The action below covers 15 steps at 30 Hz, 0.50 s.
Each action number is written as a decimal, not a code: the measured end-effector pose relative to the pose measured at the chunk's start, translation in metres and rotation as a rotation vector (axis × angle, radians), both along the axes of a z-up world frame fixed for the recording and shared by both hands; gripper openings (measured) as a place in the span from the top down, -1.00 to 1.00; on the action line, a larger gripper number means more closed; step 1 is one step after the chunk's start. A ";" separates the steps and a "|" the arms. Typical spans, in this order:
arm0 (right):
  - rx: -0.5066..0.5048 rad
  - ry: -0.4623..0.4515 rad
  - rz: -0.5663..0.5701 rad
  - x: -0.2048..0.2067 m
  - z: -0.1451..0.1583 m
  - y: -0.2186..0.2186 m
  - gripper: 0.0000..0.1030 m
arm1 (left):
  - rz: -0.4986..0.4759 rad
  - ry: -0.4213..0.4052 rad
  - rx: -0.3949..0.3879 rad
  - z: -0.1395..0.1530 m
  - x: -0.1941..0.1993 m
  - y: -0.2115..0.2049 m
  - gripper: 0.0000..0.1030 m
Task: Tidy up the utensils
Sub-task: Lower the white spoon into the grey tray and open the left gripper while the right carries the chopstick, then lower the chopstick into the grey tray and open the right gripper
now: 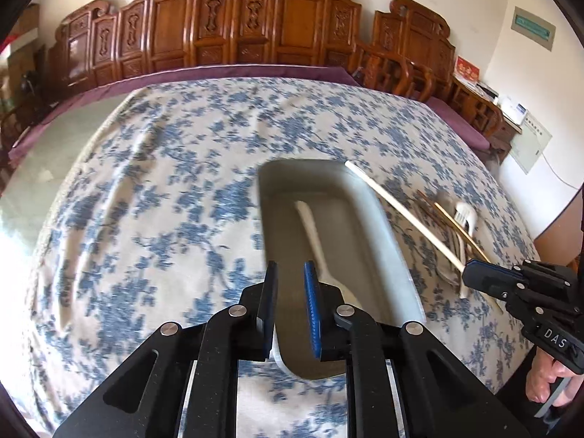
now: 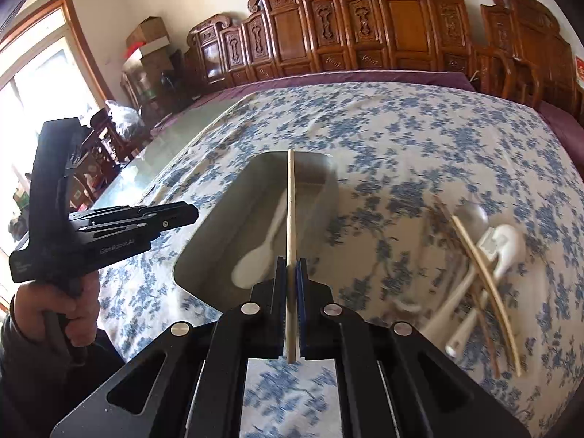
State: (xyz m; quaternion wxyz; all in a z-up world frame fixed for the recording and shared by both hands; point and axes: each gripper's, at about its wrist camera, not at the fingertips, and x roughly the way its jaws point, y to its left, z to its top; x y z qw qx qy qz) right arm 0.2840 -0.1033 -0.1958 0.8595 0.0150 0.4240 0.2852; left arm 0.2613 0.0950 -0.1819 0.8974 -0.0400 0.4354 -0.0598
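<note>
Blue-flowered white cloth (image 1: 164, 189), grey tray (image 1: 368, 200), white spoon (image 1: 314, 233), pale chopstick (image 2: 291, 197)

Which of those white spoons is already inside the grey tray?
The lone white spoon lying in the grey tray; the other spoons remain piled outside on the cloth.

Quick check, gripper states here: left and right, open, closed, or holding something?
Left gripper: open, holding nothing, above the tray.
Right gripper: closed on a chopstick.

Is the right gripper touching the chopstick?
Touching. The right wrist view shows the right gripper with its jaws shut on the chopstick, no gap on either side.
</note>
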 end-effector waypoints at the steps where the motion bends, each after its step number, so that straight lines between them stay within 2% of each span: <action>1: -0.008 0.002 0.003 0.001 -0.001 0.006 0.88 | 0.008 -0.004 -0.004 0.001 0.000 0.006 0.74; 4: -0.034 0.019 0.006 0.007 -0.005 0.023 0.88 | 0.025 -0.013 -0.008 0.004 -0.002 0.018 0.74; 7: -0.062 0.036 0.005 0.015 -0.012 0.040 0.88 | 0.049 -0.030 0.029 0.008 -0.006 0.027 0.74; 12: -0.115 0.052 -0.003 0.025 -0.025 0.061 0.88 | 0.064 -0.040 0.043 0.010 -0.009 0.036 0.74; 15: -0.124 0.072 -0.009 0.032 -0.032 0.069 0.88 | 0.065 -0.043 0.032 0.011 -0.010 0.039 0.74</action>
